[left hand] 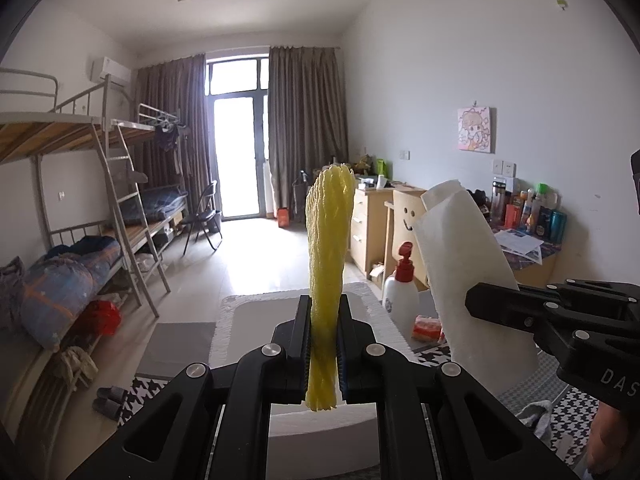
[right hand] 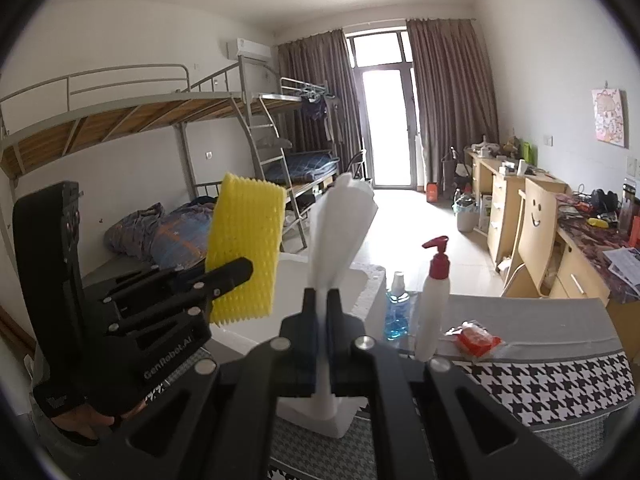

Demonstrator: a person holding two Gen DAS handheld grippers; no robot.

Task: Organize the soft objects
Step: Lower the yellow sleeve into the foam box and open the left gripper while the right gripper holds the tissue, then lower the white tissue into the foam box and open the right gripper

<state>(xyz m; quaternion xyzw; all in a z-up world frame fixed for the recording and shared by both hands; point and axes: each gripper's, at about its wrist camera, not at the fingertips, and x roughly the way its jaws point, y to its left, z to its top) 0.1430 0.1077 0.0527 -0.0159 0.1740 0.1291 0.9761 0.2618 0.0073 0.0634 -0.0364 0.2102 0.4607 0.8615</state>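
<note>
A yellow foam net sleeve (left hand: 330, 240) stands upright between the pads of my left gripper (left hand: 324, 304), which is shut on its lower part. In the right wrist view the same yellow sleeve (right hand: 244, 252) shows broadside, with the left gripper (right hand: 240, 272) clamped across it at the left. My right gripper (right hand: 322, 294) is shut on a folded white foam sheet (right hand: 340, 224) that fans out above the fingers. The left wrist view shows that white sheet (left hand: 460, 248) at the right, pinched by the right gripper (left hand: 476, 304). Both are held above a white foam box (left hand: 256, 312) (right hand: 374, 280).
A white pump bottle with a red top (left hand: 402, 288) (right hand: 434, 304), a bottle of blue liquid (right hand: 396, 312) and a red packet (left hand: 426, 326) (right hand: 476, 338) stand beside the box on a houndstooth cloth (right hand: 560, 384). Bunk beds (left hand: 80, 160) line the left wall, desks (left hand: 528, 256) the right.
</note>
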